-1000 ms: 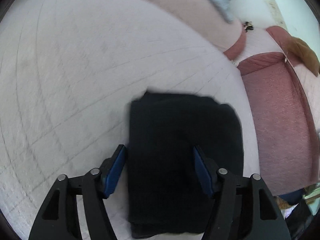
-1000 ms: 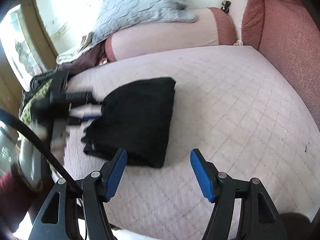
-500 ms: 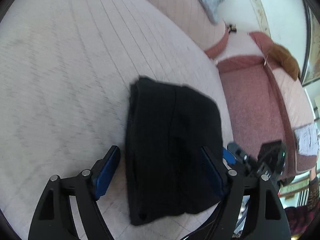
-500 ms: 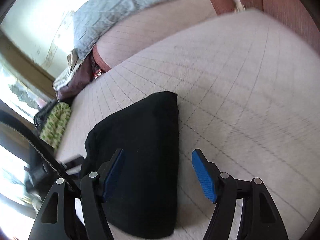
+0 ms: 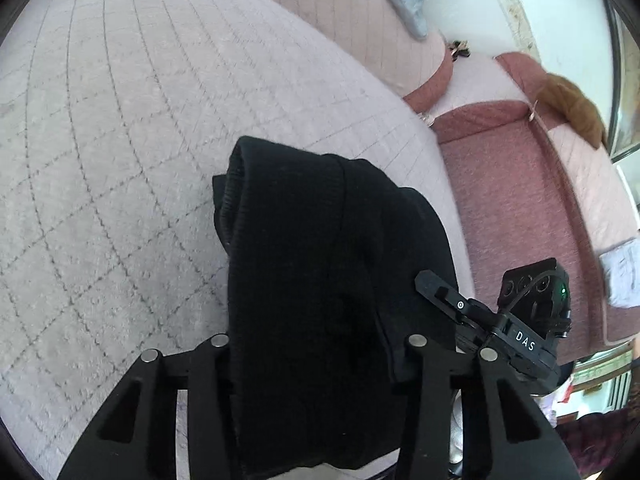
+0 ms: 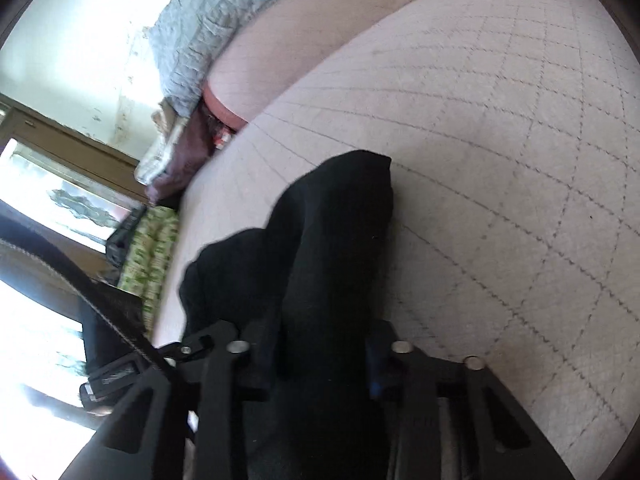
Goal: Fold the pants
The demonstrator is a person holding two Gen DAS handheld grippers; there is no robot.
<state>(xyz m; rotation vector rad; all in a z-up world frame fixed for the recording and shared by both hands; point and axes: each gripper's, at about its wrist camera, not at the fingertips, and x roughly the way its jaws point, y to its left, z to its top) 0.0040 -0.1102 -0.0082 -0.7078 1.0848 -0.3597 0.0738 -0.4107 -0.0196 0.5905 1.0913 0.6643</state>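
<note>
The folded black pants (image 5: 320,264) lie as a thick bundle on the quilted pale pink sofa seat (image 5: 132,128). My left gripper (image 5: 316,364) is shut on the near end of the bundle, the cloth filling the gap between its jaws and hiding the pads. My right gripper (image 6: 316,360) is shut on the same pants (image 6: 328,248) from the opposite side; its body also shows in the left wrist view (image 5: 500,328). The bundle's held end bulges up between the fingers.
A pink bolster cushion (image 5: 360,20) with a grey blanket (image 6: 224,20) on it runs along the back. A dark pink armrest (image 5: 512,208) stands at the right. A green patterned cloth (image 6: 152,256) and a window lie past the seat's left edge.
Both grippers have moved in from hovering open over the pants and closed on them from opposite sides. The bundle has bunched narrower between them.
</note>
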